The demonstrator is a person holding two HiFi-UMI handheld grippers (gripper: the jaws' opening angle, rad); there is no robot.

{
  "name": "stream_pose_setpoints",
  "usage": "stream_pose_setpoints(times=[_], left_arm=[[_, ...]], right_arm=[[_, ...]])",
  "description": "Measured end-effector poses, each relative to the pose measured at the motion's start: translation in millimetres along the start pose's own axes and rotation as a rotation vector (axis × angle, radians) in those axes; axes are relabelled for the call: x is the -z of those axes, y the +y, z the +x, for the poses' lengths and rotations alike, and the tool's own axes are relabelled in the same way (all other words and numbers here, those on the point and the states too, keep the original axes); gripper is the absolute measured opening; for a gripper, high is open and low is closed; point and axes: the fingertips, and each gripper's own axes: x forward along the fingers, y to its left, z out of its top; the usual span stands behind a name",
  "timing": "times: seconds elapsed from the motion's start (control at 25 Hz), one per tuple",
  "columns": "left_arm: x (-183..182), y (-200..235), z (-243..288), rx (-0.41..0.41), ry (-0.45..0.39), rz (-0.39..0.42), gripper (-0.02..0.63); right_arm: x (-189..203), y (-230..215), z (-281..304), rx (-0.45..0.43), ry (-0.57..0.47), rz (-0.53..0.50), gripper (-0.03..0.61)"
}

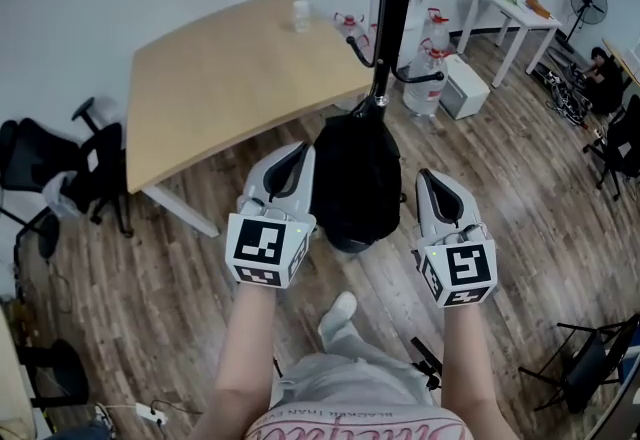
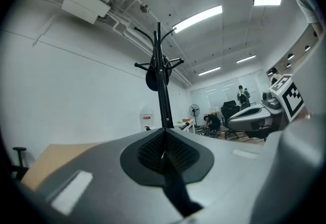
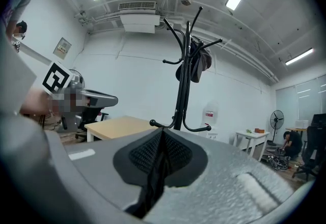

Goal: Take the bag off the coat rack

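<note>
A black coat rack (image 1: 385, 18) stands just ahead of me in the head view. A black bag (image 1: 355, 183) hangs down against its pole, between my two grippers. My left gripper (image 1: 295, 156) is just left of the bag, shut and empty. On the bag's other side my right gripper (image 1: 428, 178) is also shut and empty. In the left gripper view the closed jaws (image 2: 164, 134) point up at the rack (image 2: 162, 95), and the bag (image 2: 153, 79) shows as a dark lump near the top hooks. The right gripper (image 3: 162, 134) view shows the bag (image 3: 197, 65) high on the rack (image 3: 182, 90).
A light wooden table (image 1: 230, 78) stands left of the rack. Water jugs (image 1: 430, 53) and a white box (image 1: 465, 86) sit behind it. A white table (image 1: 510, 13) and a fan (image 1: 588, 0) are at the far right. Office chairs (image 1: 70, 178) stand at the left, and a person (image 1: 605, 68) sits at the right.
</note>
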Motion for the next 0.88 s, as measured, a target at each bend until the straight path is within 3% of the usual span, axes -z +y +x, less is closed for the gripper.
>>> stream_pose_setpoints(times=[0.2, 0.36, 0.68, 0.76, 0.88], left_arm=[[6, 18, 51, 0.030, 0.009, -0.004, 0.012], [14, 33, 81, 0.059, -0.004, -0.069, 0.020], [37, 34, 117, 0.209, 0.013, -0.080, 0.295], [41, 38, 121, 0.227, 0.018, -0.078, 0.336], [41, 43, 126, 0.245, 0.020, -0.074, 0.356]], right_arm=[[6, -25, 42, 0.017, 0.011, 0.028, 0.003], [11, -40, 69, 0.027, 0.017, 0.050, 0.005], [26, -50, 106, -0.005, 0.022, 0.094, 0.314], [28, -50, 108, -0.006, 0.026, 0.087, 0.359], [27, -54, 108, 0.003, 0.021, 0.093, 0.367]])
